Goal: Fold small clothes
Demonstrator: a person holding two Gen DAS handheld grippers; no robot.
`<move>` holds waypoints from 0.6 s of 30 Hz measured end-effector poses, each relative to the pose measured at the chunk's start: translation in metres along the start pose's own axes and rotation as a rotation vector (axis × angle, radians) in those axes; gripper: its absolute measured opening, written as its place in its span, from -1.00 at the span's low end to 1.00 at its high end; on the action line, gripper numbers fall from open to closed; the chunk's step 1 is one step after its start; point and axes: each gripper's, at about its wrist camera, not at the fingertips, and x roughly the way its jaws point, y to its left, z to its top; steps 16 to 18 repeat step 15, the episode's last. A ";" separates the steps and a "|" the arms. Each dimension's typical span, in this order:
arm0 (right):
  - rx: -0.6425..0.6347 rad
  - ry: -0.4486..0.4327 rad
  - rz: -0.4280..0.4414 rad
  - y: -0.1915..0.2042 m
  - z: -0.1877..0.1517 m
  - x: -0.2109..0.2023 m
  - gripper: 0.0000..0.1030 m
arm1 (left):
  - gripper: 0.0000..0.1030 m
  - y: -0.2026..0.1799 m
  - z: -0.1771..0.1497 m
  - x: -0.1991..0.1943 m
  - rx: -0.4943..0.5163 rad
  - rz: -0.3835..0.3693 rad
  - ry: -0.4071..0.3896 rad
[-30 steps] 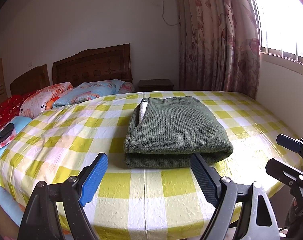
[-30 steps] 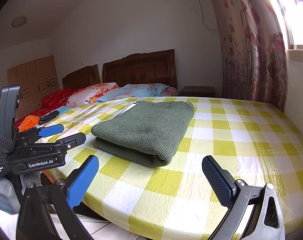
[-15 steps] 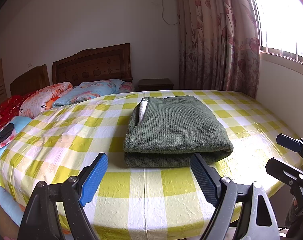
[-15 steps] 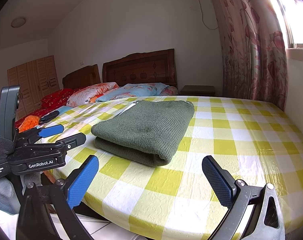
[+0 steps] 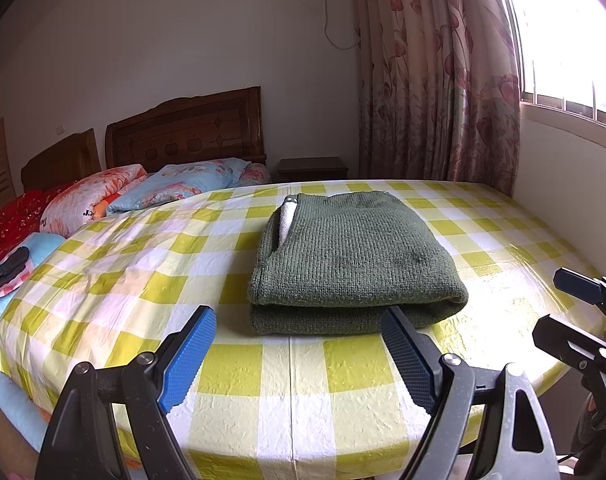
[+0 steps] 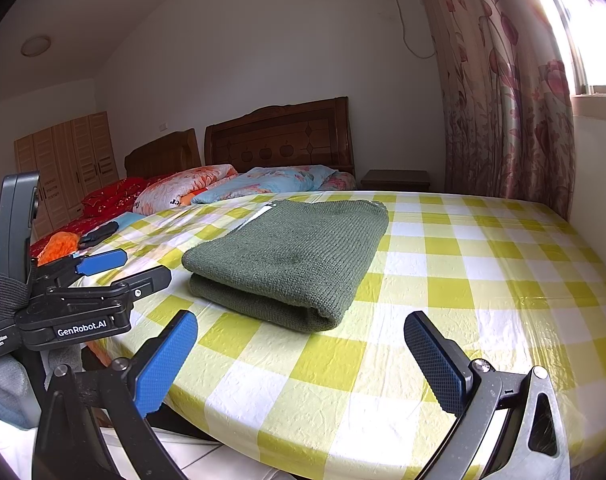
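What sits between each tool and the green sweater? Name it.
Nothing visible does. Only bare checkered tablecloth lies between the open left tool and the folded green sweater. The same holds for the open right tool; neither touches the sweater.

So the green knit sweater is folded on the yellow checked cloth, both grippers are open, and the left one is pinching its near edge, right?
Not quite: the left gripper pinches nothing. In the left wrist view its open fingers sit short of the green knit sweater, empty. The rest holds: the sweater lies folded on the yellow checked cloth, and the right gripper is open too.
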 end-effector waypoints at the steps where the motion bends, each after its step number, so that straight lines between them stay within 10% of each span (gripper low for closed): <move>1: 0.000 0.000 0.000 0.000 0.000 0.000 1.00 | 0.67 0.001 0.000 -0.001 0.001 0.005 -0.004; 18: 0.007 0.019 0.003 0.002 -0.005 0.006 1.00 | 0.63 0.005 0.005 0.000 0.016 0.047 -0.042</move>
